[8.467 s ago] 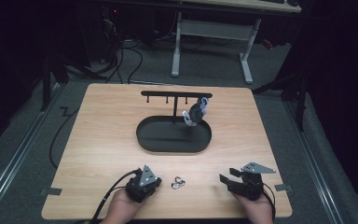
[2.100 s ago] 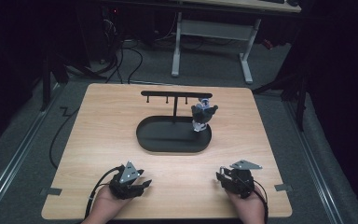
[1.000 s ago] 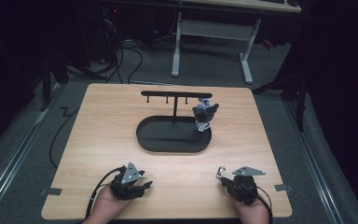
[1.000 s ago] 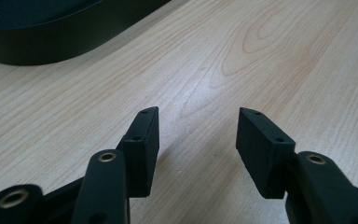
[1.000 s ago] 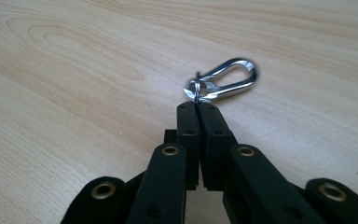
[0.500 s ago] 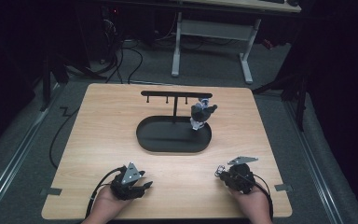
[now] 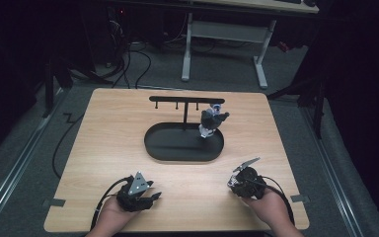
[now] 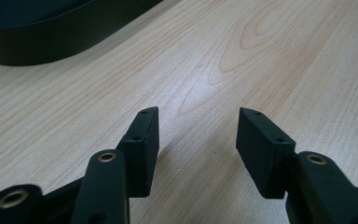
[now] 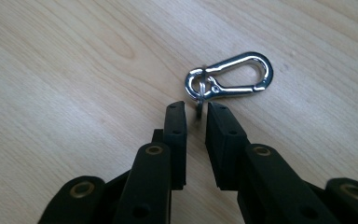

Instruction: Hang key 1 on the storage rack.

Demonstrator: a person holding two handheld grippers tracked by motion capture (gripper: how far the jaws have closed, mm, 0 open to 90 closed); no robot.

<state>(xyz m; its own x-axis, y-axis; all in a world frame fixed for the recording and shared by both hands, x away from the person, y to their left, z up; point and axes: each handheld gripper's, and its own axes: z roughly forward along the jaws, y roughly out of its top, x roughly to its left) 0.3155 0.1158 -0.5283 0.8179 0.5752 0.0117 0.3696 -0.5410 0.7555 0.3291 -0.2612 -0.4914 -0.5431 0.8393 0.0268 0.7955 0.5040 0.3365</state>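
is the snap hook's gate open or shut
Shut: in the right gripper view the snap hook forms a closed loop, gate meeting the tip.

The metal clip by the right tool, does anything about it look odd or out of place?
The silver snap clip lies flat on the bare wooden table, away from the black hook stand where another keychain hangs. The right tool has just been opening; the clip's small ring sits between its tips, not visibly clamped. Nothing looks damaged.

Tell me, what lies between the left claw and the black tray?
Nothing but bare wooden table, seen in the left gripper view, between the left claw and the black tray.
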